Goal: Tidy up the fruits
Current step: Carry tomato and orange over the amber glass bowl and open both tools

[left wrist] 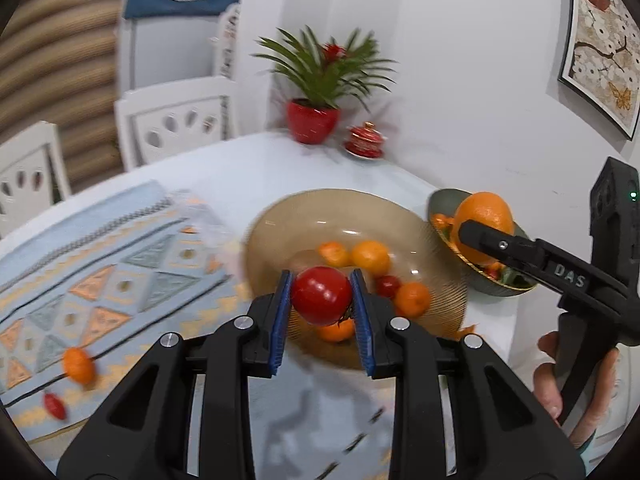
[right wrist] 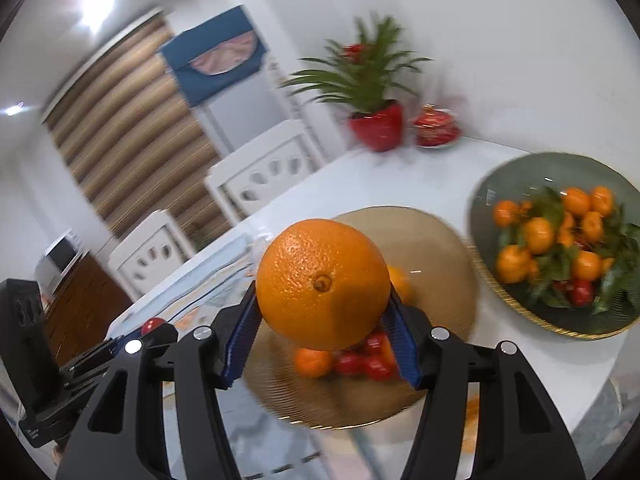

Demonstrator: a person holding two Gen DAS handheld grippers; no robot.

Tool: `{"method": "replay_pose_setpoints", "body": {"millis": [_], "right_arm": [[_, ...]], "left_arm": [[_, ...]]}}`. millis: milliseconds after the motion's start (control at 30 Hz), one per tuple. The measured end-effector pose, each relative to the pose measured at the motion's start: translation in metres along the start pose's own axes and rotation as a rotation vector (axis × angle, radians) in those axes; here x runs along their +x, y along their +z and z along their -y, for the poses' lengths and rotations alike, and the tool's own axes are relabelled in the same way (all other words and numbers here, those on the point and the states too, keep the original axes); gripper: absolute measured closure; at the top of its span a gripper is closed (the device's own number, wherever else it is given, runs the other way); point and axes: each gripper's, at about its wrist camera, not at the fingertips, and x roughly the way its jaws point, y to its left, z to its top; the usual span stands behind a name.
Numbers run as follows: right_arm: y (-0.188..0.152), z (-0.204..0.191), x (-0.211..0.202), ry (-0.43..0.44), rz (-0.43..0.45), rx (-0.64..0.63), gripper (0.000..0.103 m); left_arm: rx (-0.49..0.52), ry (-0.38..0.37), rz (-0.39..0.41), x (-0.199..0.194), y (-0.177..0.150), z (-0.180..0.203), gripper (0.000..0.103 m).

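Both tongs are loaded: my left gripper [left wrist: 322, 296] clamps a red tomato [left wrist: 321, 295] above the amber glass bowl [left wrist: 436, 248] of mandarins and tomatoes, my right gripper [right wrist: 322, 322] pinches a large orange [right wrist: 322, 283] over it; green bowl [right wrist: 516, 184] sits beside.

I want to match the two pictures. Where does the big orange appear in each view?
Left wrist view: big orange at the right edge, in the right gripper.
Right wrist view: big orange in the centre, between the blue pads.
Shared landmark: red plant pot.
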Motion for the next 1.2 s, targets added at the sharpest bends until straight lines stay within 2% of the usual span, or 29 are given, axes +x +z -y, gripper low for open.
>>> {"method": "replay_pose_setpoints", "body": {"millis": [167, 267, 367, 500, 633, 667, 700, 733, 933, 1200], "right_arm": [[0.008, 0.027, 0.014, -0.074, -0.023, 0.02, 0.045], [0.005, 0.036, 0.03, -0.116, -0.076, 0.022, 0.045], [0.004, 0.041, 0.049, -0.136, -0.133, 0.029, 0.045], [0.003, 0.039, 0.057, -0.174, -0.138, -0.001, 0.045], [0.003, 0.039, 0.061, -0.199, -0.145, -0.009, 0.045], [0.003, 0.041, 0.063, -0.202, -0.155, -0.006, 0.045], [0.003, 0.042, 0.064, -0.202, -0.165, -0.002, 0.043], [0.003, 0.044, 0.063, -0.202, -0.167, 0.008, 0.043], [0.01, 0.033, 0.039, -0.197, -0.105, -0.027, 0.043], [0.002, -0.001, 0.024, -0.159, -0.104, -0.072, 0.038]], "left_arm": [[0.028, -0.017, -0.039, 0.028, -0.001, 0.017, 0.075], [0.055, -0.043, -0.067, 0.043, -0.003, 0.024, 0.075], [0.061, -0.045, -0.085, 0.054, -0.006, 0.027, 0.075], [0.093, -0.047, -0.107, 0.068, -0.01, 0.033, 0.075], [0.067, -0.064, -0.137, 0.079, -0.014, 0.034, 0.075], [0.047, -0.074, -0.145, 0.08, -0.014, 0.032, 0.072], [0.029, -0.076, -0.144, 0.081, -0.015, 0.03, 0.065], [0.01, -0.069, -0.14, 0.079, -0.015, 0.027, 0.045], [-0.031, -0.057, -0.116, 0.062, -0.018, 0.011, 0.046], [-0.016, -0.042, -0.061, 0.022, -0.019, 0.01, 0.045]]}}
